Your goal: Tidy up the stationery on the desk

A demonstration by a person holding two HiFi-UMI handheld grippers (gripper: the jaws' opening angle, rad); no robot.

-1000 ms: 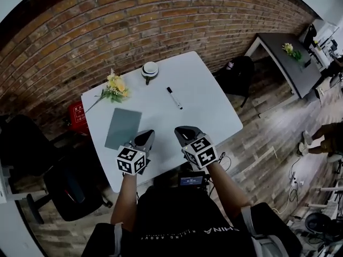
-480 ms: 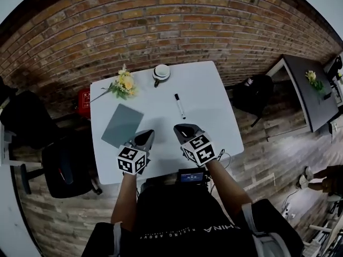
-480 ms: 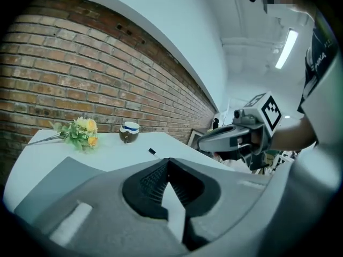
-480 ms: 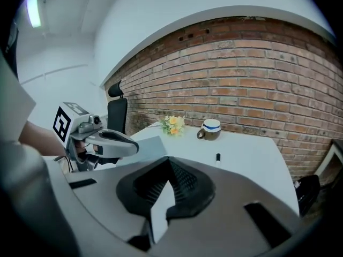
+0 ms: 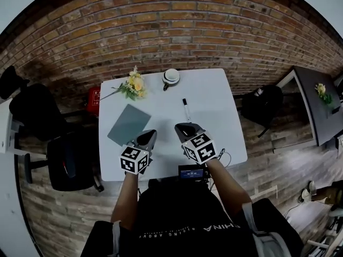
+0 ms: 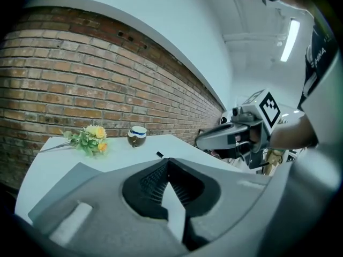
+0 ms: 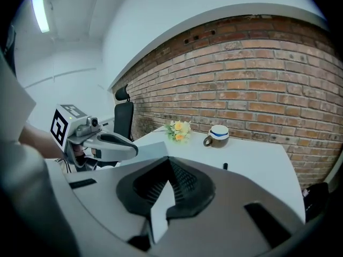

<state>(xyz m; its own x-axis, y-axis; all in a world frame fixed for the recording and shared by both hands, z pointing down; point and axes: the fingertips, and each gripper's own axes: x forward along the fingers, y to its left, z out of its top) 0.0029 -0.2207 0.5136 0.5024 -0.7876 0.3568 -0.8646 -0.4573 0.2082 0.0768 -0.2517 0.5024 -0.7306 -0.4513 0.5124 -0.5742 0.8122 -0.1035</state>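
Note:
A black-and-white marker pen [image 5: 186, 110] lies on the white desk [image 5: 214, 138], right of the middle. A grey flat pad [image 5: 128, 123] lies at the left. My left gripper [image 5: 149, 134] is shut and empty, over the desk's near part beside the pad's near corner. My right gripper [image 5: 181, 126] is also shut and empty, a little nearer me than the pen. In the left gripper view the jaws [image 6: 168, 160] meet, with the pen [image 6: 159, 155] just beyond and the right gripper [image 6: 230, 135] to the side. The right gripper view shows its own jaws [image 7: 169, 159] closed and the pen [image 7: 225, 166] farther off.
A brown mug with a white, blue-banded rim [image 5: 171, 76] and a bunch of yellow flowers [image 5: 134, 85] stand at the desk's far edge by the brick wall. A black office chair [image 5: 64, 162] is left of the desk, a dark seat [image 5: 261, 108] to its right.
The head view has swung, so the desk now sits squarer and farther right in the picture. Both grippers stay shut over the desk's near part.

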